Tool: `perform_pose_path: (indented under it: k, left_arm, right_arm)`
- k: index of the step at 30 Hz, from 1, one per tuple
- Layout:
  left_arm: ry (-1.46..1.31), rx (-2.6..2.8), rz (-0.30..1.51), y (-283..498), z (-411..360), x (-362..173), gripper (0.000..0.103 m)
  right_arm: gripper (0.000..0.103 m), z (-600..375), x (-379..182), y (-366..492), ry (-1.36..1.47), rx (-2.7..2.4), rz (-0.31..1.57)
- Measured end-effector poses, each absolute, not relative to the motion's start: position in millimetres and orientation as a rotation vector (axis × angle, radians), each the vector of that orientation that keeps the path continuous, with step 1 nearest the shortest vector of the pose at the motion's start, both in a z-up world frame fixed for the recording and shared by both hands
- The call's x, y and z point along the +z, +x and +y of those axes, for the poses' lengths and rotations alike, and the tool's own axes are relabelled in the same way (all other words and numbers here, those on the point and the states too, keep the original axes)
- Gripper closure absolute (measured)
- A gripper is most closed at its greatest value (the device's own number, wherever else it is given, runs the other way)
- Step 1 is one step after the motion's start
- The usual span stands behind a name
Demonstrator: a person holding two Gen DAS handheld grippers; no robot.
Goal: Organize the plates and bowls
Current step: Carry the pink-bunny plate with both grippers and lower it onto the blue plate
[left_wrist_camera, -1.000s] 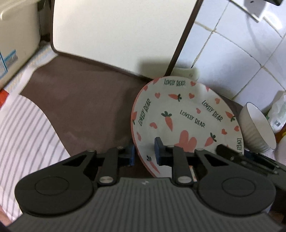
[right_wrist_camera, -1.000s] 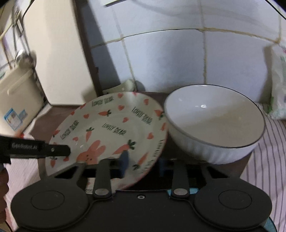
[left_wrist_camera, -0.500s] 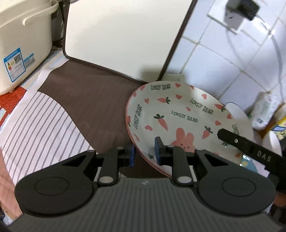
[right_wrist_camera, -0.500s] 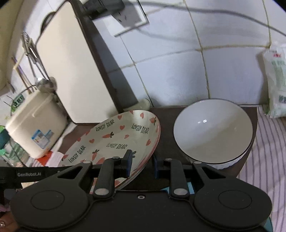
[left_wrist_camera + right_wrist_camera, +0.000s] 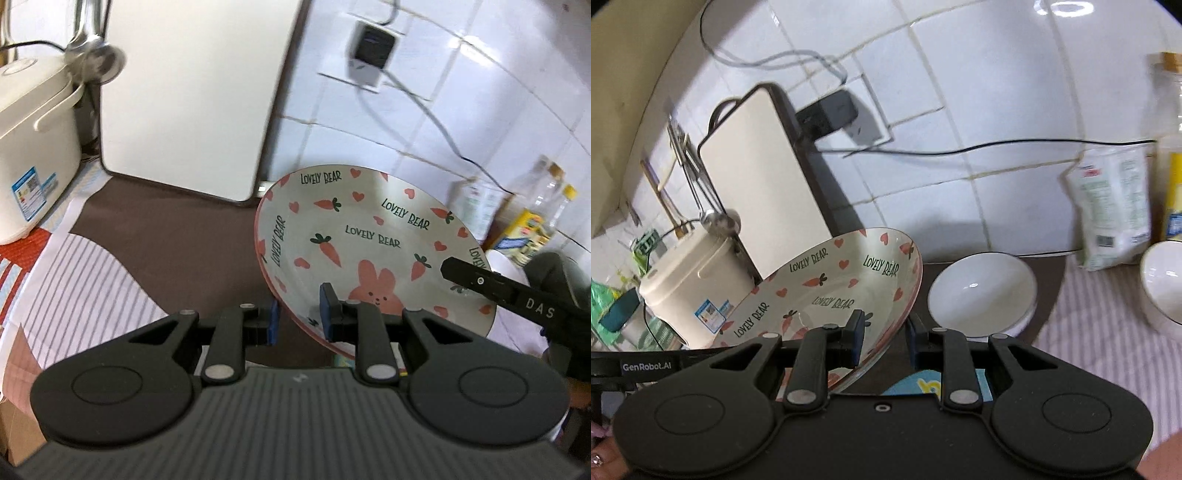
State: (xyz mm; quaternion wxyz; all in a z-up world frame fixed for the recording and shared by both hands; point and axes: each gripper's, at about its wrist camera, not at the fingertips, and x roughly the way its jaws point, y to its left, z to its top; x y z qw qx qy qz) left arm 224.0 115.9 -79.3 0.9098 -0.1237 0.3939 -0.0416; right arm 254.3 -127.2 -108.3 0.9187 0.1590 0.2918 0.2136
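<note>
Both tools are gripping the carrot-print plate by opposite rims: the left tool pinching its near edge, the right tool likewise, sharing its weight and keeping it tilted above the worktop, left of the white bowl.

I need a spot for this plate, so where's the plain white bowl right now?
In the right wrist view the white bowl sits on the brown mat just right of the carrot plate, below the tiled wall.
</note>
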Motion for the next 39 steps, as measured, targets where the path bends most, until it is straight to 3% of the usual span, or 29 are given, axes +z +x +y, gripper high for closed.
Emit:
perform_pose_path:
  k: [23, 39]
  left_arm:
    - [-0.225, -0.188, 0.886, 173.6, 33.0, -101.6, 0.083]
    - [-0.235, -0.165, 0.994, 179.8, 25.6, -137.9, 0.083]
  right_arm:
    - [0.074, -207.3, -130.2, 166.3, 0.385, 0.320, 0.645]
    - [0.074, -208.6, -170.0, 169.2, 0.386, 0.305, 0.768]
